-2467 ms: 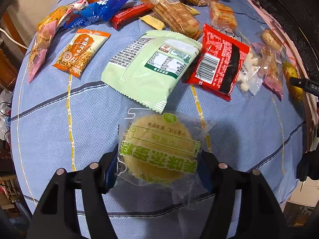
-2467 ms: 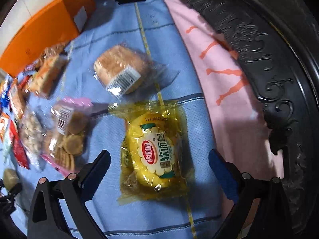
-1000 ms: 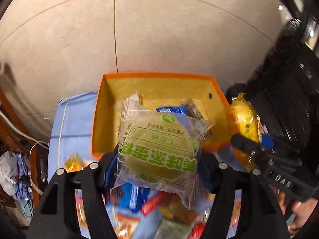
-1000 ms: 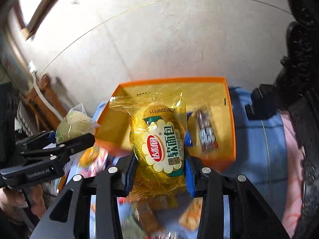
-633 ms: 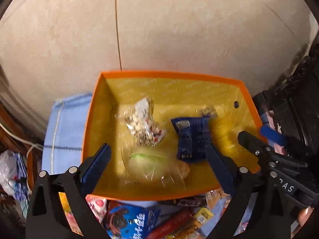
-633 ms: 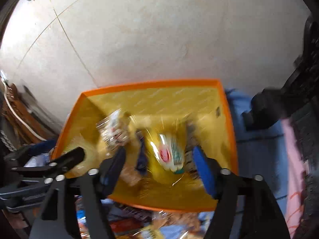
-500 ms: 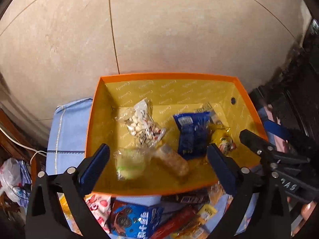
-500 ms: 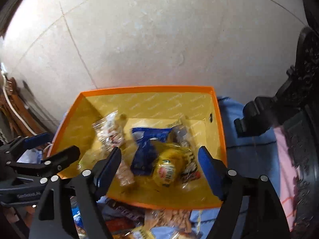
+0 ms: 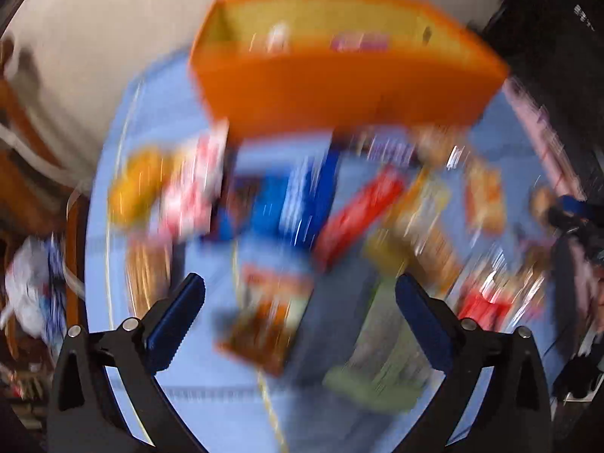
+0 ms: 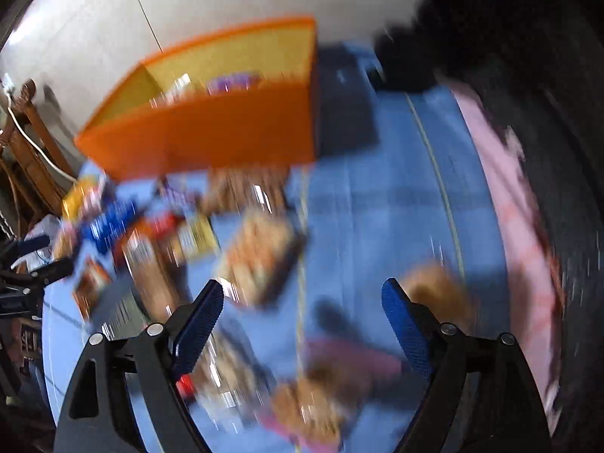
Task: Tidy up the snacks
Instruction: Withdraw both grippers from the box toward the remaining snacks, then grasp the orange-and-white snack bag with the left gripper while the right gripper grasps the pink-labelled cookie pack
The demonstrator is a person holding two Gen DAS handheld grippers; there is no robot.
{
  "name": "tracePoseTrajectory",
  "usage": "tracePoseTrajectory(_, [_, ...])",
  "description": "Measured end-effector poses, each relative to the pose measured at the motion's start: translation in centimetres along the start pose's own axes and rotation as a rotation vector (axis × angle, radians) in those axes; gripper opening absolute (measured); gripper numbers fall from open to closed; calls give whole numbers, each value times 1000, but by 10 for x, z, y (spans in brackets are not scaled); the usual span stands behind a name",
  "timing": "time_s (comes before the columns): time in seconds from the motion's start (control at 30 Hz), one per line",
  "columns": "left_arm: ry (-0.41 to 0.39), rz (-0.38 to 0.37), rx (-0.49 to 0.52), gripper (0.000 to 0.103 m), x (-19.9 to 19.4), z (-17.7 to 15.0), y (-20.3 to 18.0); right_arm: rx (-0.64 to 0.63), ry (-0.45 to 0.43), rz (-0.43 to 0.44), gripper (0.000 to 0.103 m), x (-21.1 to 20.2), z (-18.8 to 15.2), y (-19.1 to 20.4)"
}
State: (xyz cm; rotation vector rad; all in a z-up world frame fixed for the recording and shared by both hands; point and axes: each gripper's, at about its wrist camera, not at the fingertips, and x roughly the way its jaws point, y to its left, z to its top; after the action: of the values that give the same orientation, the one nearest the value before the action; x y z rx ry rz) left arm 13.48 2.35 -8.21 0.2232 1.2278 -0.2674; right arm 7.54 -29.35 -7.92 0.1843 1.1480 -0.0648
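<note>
Left wrist view: everything is smeared by motion. My left gripper [image 9: 300,290] has its jaws spread as wide as they go, with nothing between the pads. Beyond the pads the snacks [image 9: 339,211] lie scattered over the blue cloth [image 9: 211,396]: a blue pack, a red bar, an orange-brown packet [image 9: 264,321] just ahead of the jaws, a pale green bag lower right. The orange box [image 9: 339,90] stands at the far edge of the cloth, against the wall, with a few packets showing over its front wall. The other gripper shows at the right edge.

Right wrist view: equally blurred. My right gripper [image 10: 302,313] has its jaws opening, already wide, and they hold nothing. The box [image 10: 211,132] sits up and left. A biscuit pack lies just beyond the left pad, a brown bun [image 10: 438,294] just behind the right pad, and a pink-wrapped cookie bag at the bottom.

I judge I am between drops, both hands empty and over the pile, with most snacks not yet boxed. Next each hand needs one packet: centre the jaws over it, come down to the cloth, close, then carry it to the box.
</note>
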Motion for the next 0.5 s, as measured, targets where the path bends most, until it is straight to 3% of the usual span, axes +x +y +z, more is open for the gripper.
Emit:
tracePoseTrajectory(0.17, [15,50,11,99,16,-39,8,6,36,12,86,-9,-31,3])
tracePoseTrajectory(0.37, [49,-47,0,97,32,-48,15,15,18,24,93,-24,-42,5])
tracePoseTrajectory(0.5, [52,-73,-1,88,42,-44,19,23,28,31,93,-26,-49,3])
